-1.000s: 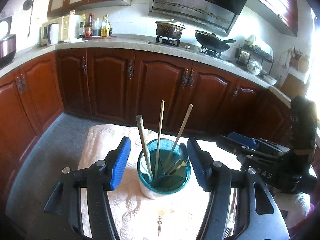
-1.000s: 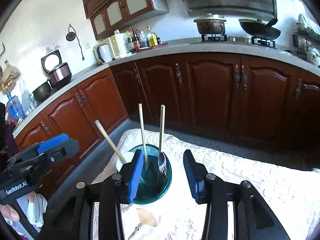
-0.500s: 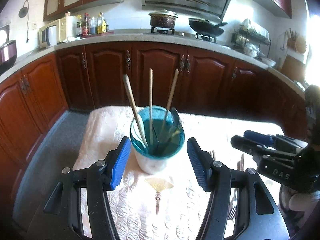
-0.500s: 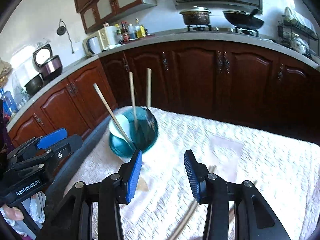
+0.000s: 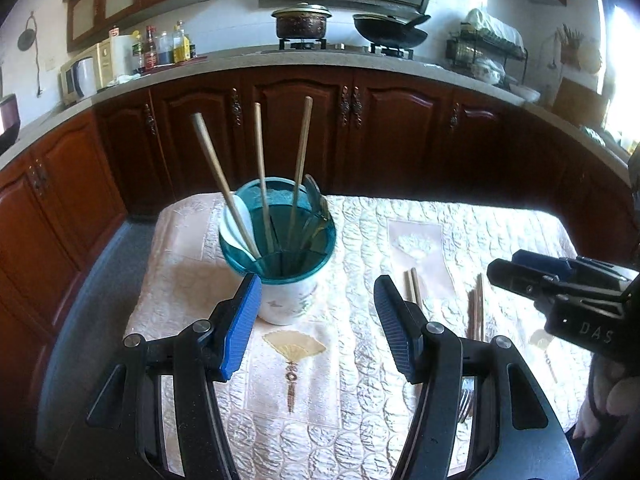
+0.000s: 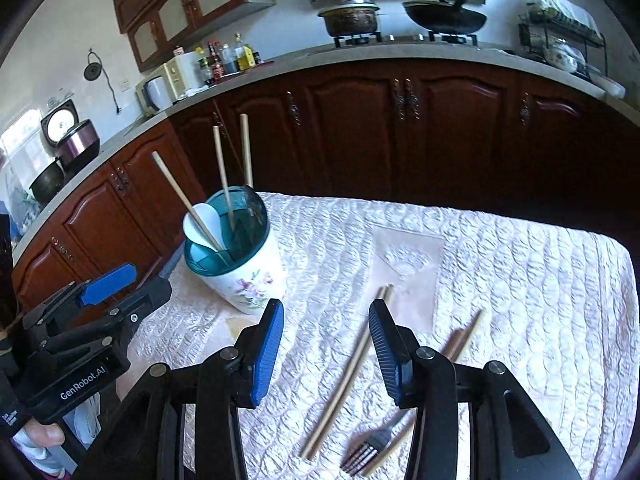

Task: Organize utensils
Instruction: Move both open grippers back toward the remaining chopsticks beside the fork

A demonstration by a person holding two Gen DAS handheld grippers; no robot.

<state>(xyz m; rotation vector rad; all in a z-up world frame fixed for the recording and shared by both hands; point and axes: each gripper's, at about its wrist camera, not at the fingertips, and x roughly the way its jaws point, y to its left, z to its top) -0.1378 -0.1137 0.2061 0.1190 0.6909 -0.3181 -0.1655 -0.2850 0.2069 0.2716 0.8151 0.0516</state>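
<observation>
With both grippers (jaws apart, empty) the next pickup is being lined up; the right gripper (image 6: 326, 346) must be lowered onto the chopsticks (image 6: 346, 380).

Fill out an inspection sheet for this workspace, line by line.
Surface: quilted cloth covers the table.
Job's things: utensil holder upright, holding three chopsticks, a white spoon and metal cutlery; chopsticks pair, more chopsticks and fork lie loose on the cloth.
Clutter: nothing seen.
Grippers: left gripper and right gripper open, empty.
Cables: nothing seen.
Surroundings: wooden cabinets, pot and wok on stove.
</observation>
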